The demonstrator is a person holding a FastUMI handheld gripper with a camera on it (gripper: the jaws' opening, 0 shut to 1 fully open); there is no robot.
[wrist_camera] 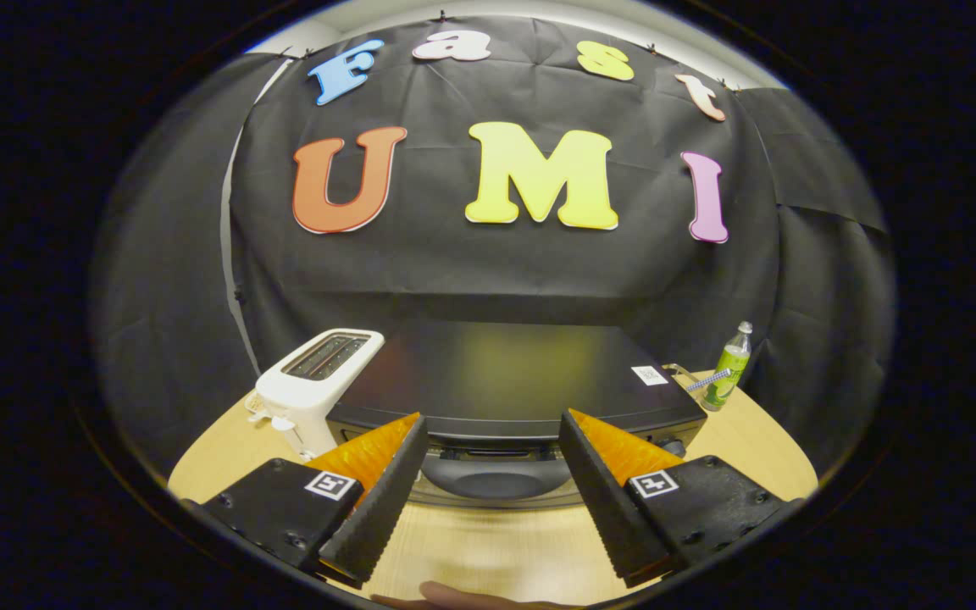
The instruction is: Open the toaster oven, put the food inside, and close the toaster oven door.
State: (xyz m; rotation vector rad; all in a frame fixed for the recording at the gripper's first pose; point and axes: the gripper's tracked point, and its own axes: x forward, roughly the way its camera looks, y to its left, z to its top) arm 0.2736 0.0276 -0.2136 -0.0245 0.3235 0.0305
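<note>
**Approaching the oven door**

Hovering spread and empty, the gripper [492,440] faced the oven [513,381] just ahead of its fingers, the door handle [495,476] lying between them. The door looked closed, so opening seemed the step in hand. Next, the fingers would need to close on that handle. A toaster [314,381] stood left, a bottle [729,366] right.

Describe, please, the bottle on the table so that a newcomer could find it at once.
Start at the big black toaster oven in the middle of the wooden table, just beyond the open gripper. On the side opposite the white toaster, near the table's edge, stands the bottle. It is the only green, slim, upright thing there.
</note>
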